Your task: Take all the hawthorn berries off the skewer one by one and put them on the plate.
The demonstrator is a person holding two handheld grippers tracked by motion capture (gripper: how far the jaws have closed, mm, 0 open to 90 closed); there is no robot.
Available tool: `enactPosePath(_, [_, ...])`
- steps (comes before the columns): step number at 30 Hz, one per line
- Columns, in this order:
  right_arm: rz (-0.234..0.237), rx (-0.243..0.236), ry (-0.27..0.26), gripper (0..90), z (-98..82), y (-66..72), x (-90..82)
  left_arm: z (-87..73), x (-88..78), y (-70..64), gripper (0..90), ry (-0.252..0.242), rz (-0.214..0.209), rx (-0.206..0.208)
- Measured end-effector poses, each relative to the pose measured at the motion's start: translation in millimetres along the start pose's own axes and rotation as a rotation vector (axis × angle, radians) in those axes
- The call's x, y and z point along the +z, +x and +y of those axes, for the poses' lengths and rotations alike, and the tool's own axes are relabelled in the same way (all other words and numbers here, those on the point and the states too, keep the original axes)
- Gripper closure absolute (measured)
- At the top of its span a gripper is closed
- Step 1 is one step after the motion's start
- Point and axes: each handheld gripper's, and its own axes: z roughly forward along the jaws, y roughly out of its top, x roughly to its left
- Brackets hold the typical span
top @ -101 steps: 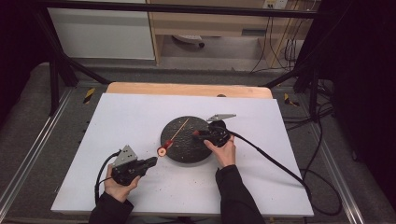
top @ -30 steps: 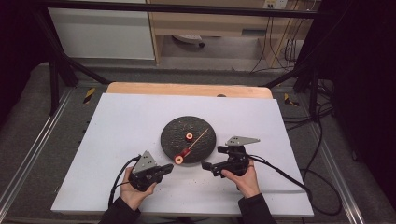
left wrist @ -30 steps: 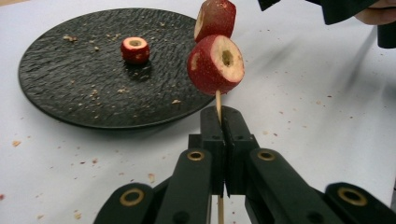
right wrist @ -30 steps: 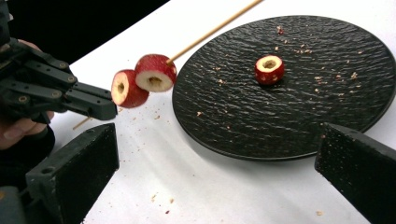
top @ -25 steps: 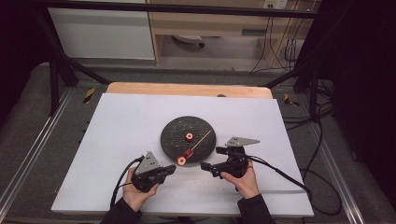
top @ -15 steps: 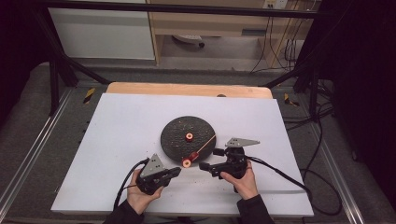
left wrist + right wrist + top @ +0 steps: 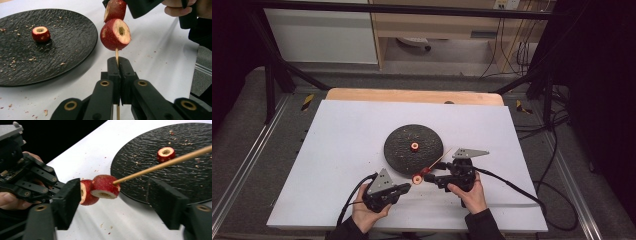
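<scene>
A thin wooden skewer (image 7: 116, 53) carries two cored red fruit pieces (image 7: 115, 34), and my left gripper (image 7: 118, 61) is shut on its bare end just below them. In the high view the left gripper (image 7: 406, 188) sits near the table's front, facing the right gripper (image 7: 430, 179). The right gripper (image 7: 114, 193) has just been closing. Its jaws straddle the skewered fruit (image 7: 105, 186): the left jaw is beside the rear piece and the right jaw stands well off. One more fruit piece (image 7: 414, 146) lies on the black plate (image 7: 399, 160).
The plate sits mid-table on a white sheet (image 7: 342, 135) and is littered with crumbs. The skewer's long end (image 7: 172, 161) points over the plate. Cables trail from both grippers toward the front and right edges. A wooden strip (image 7: 412, 95) borders the far edge.
My left gripper has slid right to meet the skewer's lower end beside the right gripper. The right hand has stayed put near the plate's front edge.
</scene>
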Motion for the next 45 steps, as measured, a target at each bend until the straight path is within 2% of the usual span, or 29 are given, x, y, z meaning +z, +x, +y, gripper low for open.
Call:
enactPosePath(5, [0.033, 0.012, 0.014, 41.5, 0.0, 0.0, -0.1, 0.0, 0.5, -1.3, 88.4, -0.005, -0.006, 0.002])
enactPosePath(17, [0.075, 0.021, 0.049, 60.4, -0.8, -0.7, 0.8, -0.2, 0.8, -2.0, 88.3, -0.003, -0.020, 0.009])
enactPosePath(25, [0.073, 0.024, 0.048, 60.9, -0.2, -1.5, -1.0, -0.5, 0.3, -1.5, 88.4, -0.003, -0.021, 0.011])
enactPosePath(45, [0.025, 0.076, -0.034, 61.2, 1.6, -19.0, -25.0, -2.4, 1.1, -1.6, 88.3, 0.008, -0.033, 0.019])
